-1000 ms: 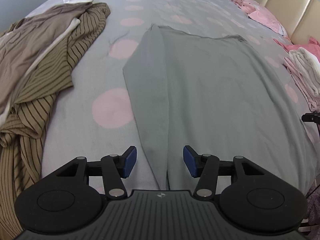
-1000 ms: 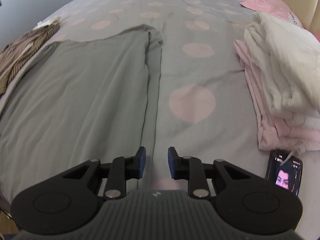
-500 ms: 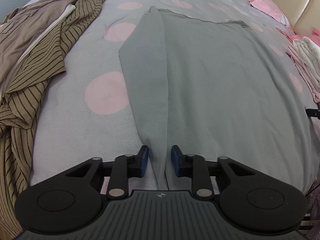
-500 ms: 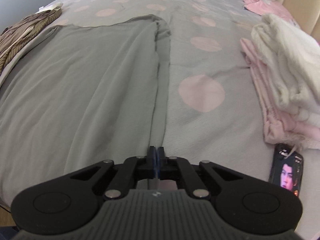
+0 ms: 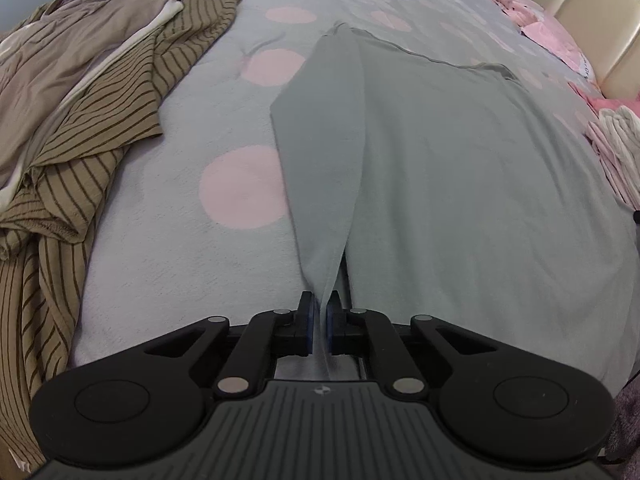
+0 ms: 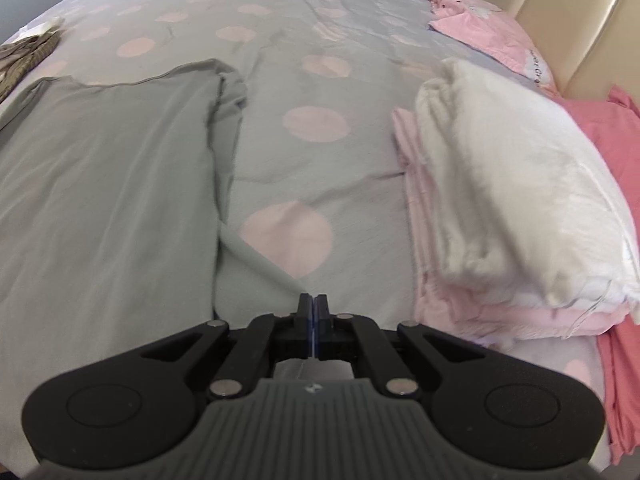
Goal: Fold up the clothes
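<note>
Soft, even daylight, strong fisheye bend, one view blurred

Both views are moderately bright with no glare; shadows are faint, only thin dark lines under the folds of the grey garment [image 5: 460, 184] and a soft one beneath each gripper body. Edges curve hard and corners go black from 1 to 11 o'clock. The left wrist view is sharp; the right wrist view is smeared, most at the white folded pile [image 6: 520, 184] toward 3 o'clock.

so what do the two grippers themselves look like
Both match: the left gripper and right gripper are matte black, with two linkage arms on silver pivot pins, round discs at either side, a ribbed grey body bearing a small logo, and blue pads lining the jaws.
</note>
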A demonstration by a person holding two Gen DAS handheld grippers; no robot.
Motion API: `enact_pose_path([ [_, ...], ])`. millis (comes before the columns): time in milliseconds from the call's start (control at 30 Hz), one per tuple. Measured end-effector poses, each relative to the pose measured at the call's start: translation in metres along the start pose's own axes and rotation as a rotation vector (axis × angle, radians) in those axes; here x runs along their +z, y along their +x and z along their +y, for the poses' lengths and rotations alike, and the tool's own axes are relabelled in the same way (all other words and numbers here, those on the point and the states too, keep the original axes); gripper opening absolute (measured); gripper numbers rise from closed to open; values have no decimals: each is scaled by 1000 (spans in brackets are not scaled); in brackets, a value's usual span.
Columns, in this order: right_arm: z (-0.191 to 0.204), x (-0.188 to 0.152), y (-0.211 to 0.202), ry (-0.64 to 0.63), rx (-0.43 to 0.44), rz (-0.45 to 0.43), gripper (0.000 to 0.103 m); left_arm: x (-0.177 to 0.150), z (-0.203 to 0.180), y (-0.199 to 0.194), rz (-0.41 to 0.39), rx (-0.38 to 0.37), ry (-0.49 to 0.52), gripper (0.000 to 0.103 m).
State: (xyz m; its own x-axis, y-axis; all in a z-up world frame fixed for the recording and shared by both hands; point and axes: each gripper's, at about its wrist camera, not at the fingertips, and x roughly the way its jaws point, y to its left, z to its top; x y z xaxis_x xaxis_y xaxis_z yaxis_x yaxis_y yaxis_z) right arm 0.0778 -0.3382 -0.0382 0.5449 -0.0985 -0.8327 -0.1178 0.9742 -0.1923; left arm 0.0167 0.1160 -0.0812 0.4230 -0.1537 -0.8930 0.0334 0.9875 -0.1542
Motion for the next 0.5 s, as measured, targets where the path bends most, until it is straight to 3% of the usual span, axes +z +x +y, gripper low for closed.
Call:
enact_pose_path([
  [200,-23,23,-2,-17,-111,-40,0,0,-1,1,9,8,13,2],
  [333,-42,39,-4,-54,-249,-82,0,-1,1,2,11,13,7,2],
  [500,-60,51,-5,29,-268,-100,1,-2,4,-2,-7,10,-6,0],
])
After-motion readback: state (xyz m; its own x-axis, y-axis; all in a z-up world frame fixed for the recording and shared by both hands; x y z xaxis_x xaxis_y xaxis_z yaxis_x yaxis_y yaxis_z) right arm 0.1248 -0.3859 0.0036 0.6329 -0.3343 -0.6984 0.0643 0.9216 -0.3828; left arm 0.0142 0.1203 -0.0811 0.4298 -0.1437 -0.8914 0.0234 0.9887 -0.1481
